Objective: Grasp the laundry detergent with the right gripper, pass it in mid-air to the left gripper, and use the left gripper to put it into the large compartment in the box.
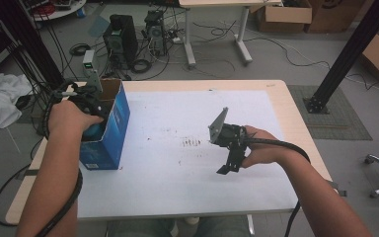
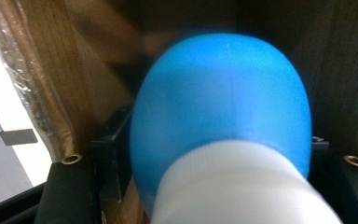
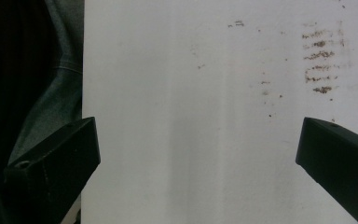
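Observation:
A tall blue cardboard box (image 1: 109, 134) stands open-topped at the table's left side. My left gripper (image 1: 91, 118) reaches down into it from above. In the left gripper view its jaws press on both sides of a rounded blue object with a white end (image 2: 223, 121), between the box's brown inner walls (image 2: 51, 70). My right gripper (image 1: 228, 165) hangs over the middle right of the table, tilted downward. Its fingers (image 3: 60, 158) stand wide apart with nothing between them, above the white sheet (image 3: 191, 93).
The white sheet (image 1: 177, 182) covers most of the wooden table (image 1: 296, 123), with brown smudges (image 1: 192, 142) near its middle. Beyond the table are computer towers (image 1: 121, 37), cables, cardboard boxes (image 1: 284, 15) and a black post (image 1: 348, 54). A white cloth (image 1: 0, 98) lies left.

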A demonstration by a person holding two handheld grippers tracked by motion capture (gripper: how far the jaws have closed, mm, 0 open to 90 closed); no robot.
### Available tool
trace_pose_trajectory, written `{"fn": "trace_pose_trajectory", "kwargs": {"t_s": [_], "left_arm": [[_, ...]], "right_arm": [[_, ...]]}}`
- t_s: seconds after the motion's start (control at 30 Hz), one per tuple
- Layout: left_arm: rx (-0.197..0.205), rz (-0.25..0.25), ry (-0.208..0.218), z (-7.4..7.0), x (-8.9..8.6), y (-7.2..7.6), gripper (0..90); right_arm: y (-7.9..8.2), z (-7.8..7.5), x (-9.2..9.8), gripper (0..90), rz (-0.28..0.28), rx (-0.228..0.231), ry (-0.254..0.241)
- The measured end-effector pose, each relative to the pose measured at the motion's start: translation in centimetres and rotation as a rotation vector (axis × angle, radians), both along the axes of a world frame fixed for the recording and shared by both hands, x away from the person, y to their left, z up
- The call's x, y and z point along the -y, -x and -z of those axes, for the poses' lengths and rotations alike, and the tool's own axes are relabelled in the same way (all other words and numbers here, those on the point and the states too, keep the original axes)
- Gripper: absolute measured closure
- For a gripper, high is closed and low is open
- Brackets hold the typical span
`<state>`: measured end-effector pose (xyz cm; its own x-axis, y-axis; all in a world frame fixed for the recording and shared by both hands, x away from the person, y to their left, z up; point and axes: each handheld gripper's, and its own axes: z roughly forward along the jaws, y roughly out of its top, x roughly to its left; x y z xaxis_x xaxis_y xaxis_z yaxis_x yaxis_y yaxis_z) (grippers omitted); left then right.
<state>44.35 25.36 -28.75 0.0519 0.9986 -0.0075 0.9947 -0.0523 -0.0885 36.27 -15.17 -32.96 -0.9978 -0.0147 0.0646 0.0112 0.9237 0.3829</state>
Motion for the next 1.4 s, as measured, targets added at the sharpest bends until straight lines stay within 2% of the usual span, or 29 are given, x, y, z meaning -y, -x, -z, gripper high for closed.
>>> {"fn": "trace_pose_trajectory", "kwargs": {"t_s": [0.27,0.5,0.57,0.77,1.0,1.07,1.17,1.4], "left_arm": [[0.021,0.007,-0.036,-0.7,0.6,0.0,30.4],[0.035,0.025,-0.059,-2.0,1.0,-0.1,28.2],[0.052,0.031,-0.058,-2.4,1.0,0.0,26.8],[0.060,0.039,-0.050,-3.8,0.8,0.3,21.6],[0.080,0.050,-0.051,-5.3,1.0,0.5,21.2],[0.073,0.053,-0.044,-5.6,1.1,0.5,19.6],[0.077,0.075,-0.039,-6.1,1.3,0.6,16.4],[0.087,0.124,-0.051,-7.5,2.0,0.7,15.0]], "right_arm": [[0.1,0.0,0.1,0.0,0.000,0.001,-0.008],[0.1,-0.1,-0.1,0.0,-0.005,0.005,-0.010],[0.1,-0.1,-0.2,0.0,-0.010,0.005,-0.015],[0.2,-0.1,-0.3,0.0,-0.012,0.006,-0.018],[0.2,-0.1,-0.2,0.0,-0.010,0.007,-0.018],[0.2,-0.1,-0.2,0.0,-0.008,0.005,-0.018],[0.2,-0.2,-0.2,0.0,-0.008,0.006,-0.020],[0.2,-0.1,-0.3,0.0,-0.009,0.003,-0.018]]}}
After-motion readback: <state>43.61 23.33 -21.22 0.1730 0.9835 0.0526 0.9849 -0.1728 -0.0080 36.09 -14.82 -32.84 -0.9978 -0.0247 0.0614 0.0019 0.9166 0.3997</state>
